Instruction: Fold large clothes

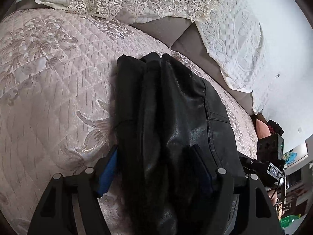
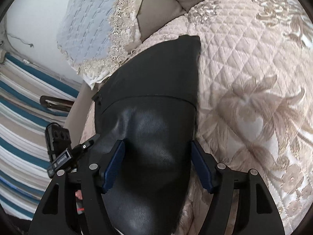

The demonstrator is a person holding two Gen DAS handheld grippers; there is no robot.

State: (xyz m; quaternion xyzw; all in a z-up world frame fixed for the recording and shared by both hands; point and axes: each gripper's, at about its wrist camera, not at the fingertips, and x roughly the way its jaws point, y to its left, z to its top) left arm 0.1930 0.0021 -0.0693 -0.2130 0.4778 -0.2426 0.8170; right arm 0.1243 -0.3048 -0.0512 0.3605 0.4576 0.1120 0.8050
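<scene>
Two grippers are at work on one black leather-like garment (image 1: 176,117), which lies bunched on the quilted sofa cover (image 1: 49,98), toward the end of the seat nearest the lace-trimmed cushion (image 1: 137,4). By my reckoning the folding is somewhere in the middle: the garment is gathered into a long, narrow bundle with several layers stacked, but its ridges are uneven, so smoothing and at least one more fold look to be left. The left gripper (image 1: 156,168) has thick folds of the garment filling the space between its blue pads (image 1: 107,172); the far pad is buried in cloth, so I cannot tell whether it is clamped or merely straddling. The right gripper (image 2: 158,164) stands spread, its pads (image 2: 114,166) wide on either side of a smooth, shiny panel and not pinching it. The left wrist view shows the rumpled, layered ridges and a stitched seam. The right wrist view alone shows a flat matte panel ending in a clean corner, plus a striped cloth (image 2: 23,117) beyond the sofa's edge.
</scene>
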